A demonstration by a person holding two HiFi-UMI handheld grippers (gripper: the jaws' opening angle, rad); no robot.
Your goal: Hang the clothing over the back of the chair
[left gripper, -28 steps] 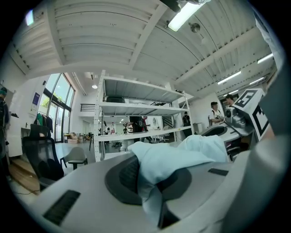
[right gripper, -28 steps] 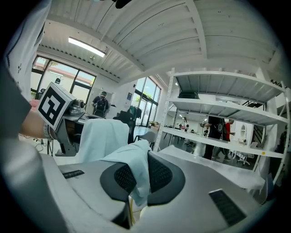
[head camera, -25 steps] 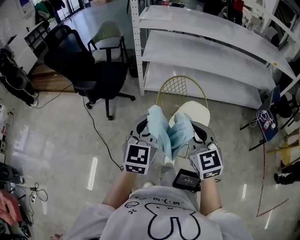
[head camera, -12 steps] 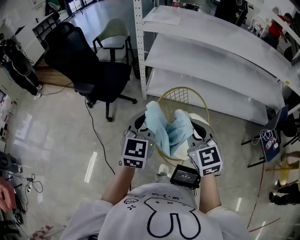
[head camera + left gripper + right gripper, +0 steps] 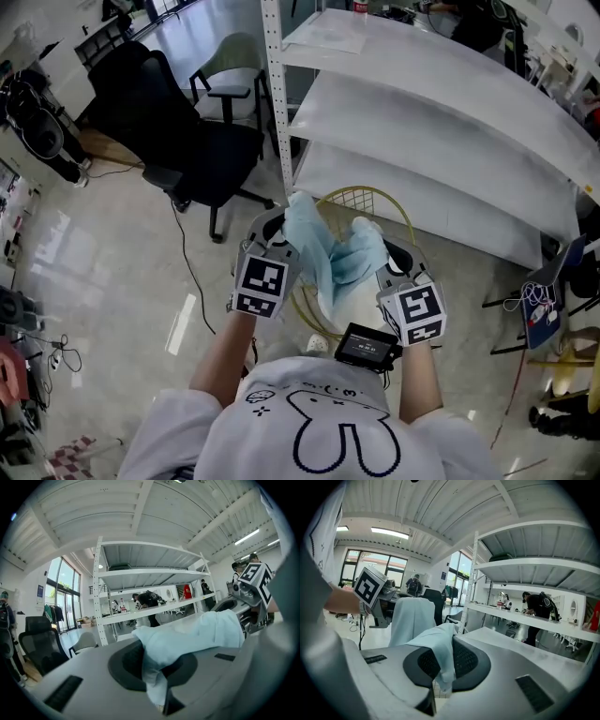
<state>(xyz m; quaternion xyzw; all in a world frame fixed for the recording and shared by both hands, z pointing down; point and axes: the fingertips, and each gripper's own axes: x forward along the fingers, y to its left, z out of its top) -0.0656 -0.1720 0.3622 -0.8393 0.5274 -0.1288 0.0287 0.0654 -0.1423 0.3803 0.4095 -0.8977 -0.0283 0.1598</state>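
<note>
Head view steeply down; claw views close, near-level; all share shelving (image 5: 412, 103)

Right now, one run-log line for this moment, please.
left gripper: shut on light blue cloth garment | right gripper: shut on same garment | gold wire-back chair: not yet draped

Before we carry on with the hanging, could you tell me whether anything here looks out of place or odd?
Nothing spilled or damaged. The light blue clothing is bunched up, pinched by the left tongs and right tongs over the wire-backed chair, not yet draped. A loose black cable trails across the floor.
</note>
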